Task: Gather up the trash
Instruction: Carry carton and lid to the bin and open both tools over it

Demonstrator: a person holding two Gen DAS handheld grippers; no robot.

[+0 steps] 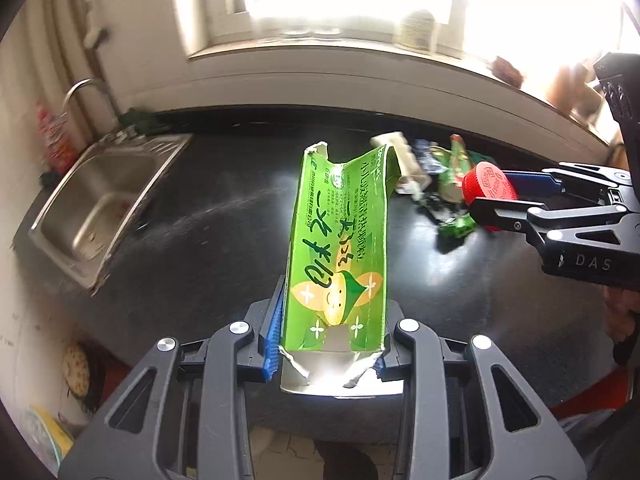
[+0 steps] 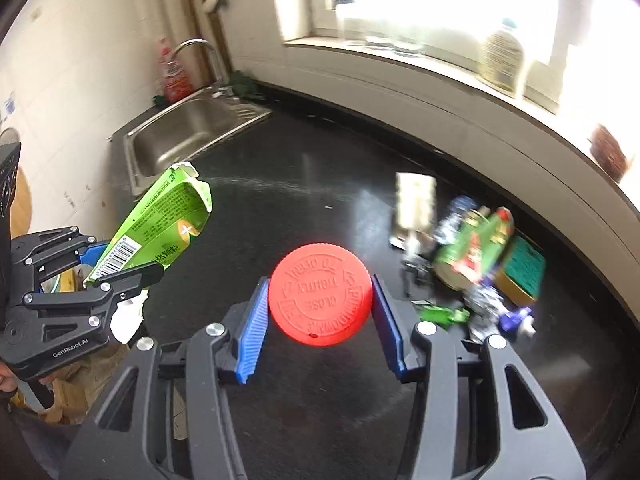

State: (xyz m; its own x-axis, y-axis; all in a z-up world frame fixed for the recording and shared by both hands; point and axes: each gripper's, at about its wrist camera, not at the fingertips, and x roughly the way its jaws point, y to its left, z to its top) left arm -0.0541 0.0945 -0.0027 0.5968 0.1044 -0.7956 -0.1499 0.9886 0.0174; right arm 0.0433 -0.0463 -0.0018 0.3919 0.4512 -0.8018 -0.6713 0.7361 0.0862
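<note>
Two pairs of tongs are in use, each pinching one piece of trash above the glossy black worktop (image 2: 304, 208). The left tongs (image 1: 332, 344) are clamped on the sides of a torn, flattened green cardboard carton (image 1: 340, 248) printed with dark characters and a cartoon leaf face; the carton juts forward from between the blue ribbed pads (image 1: 273, 340), its ragged white end near the camera. In the right wrist view the same left tongs (image 2: 120, 264) sit at the left edge, with the carton (image 2: 160, 224) tilted up toward the stainless steel sink (image 2: 188, 132).

The right tongs (image 2: 320, 312) grip a round red plastic screw cap (image 2: 320, 294) by its rim, its embossed face turned to the camera, one blue pad (image 2: 252, 332) against each side. From the left wrist view the right tongs (image 1: 486, 196) reach in from the right, holding the cap (image 1: 489, 188) edge-on.

Beyond the cap, near the back edge of the worktop below the window sill (image 2: 460, 76), lies a loose heap of mixed wrappers and packets (image 2: 476, 260), green, red, blue and silver, with a pale crumpled piece (image 2: 414, 204) just beside it. A curved metal tap (image 2: 200, 56) stands behind the sink, and a red-labelled bottle (image 2: 172, 74) is next to it
</note>
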